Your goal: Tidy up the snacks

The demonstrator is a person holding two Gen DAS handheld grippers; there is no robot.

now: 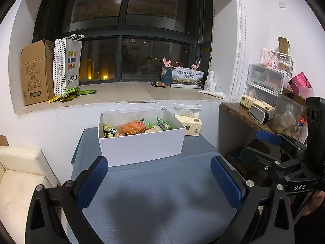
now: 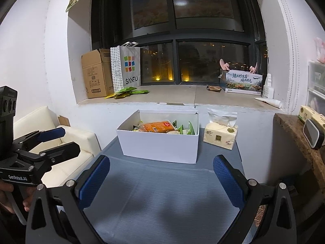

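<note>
Grippers first: the left gripper (image 1: 159, 174) and right gripper (image 2: 161, 174) hover wide and empty over the blue table (image 1: 158, 193). Beyond, snack packets (image 1: 133, 128) fill the white box (image 1: 142, 144); probably light, crinkly, slippery, so pinch an edge seam.

The left gripper (image 1: 159, 181) has two black arms shaped like triangles, each with a triangle hole cut in it. Round silver screws sit at the joints. Its fingers (image 1: 92, 181) wear blue pads with a bumpy pattern. The right gripper (image 2: 160, 181) looks just the same: black frame, silver screws, blue bumpy pads on its fingers (image 2: 94, 180). Seen from the side, each tool has a black body and a tall black block with round holes. White letters on one body say "DAS", and on the other "GenRobot.AI". A thin dark cable hangs near the right one's handle.
</note>
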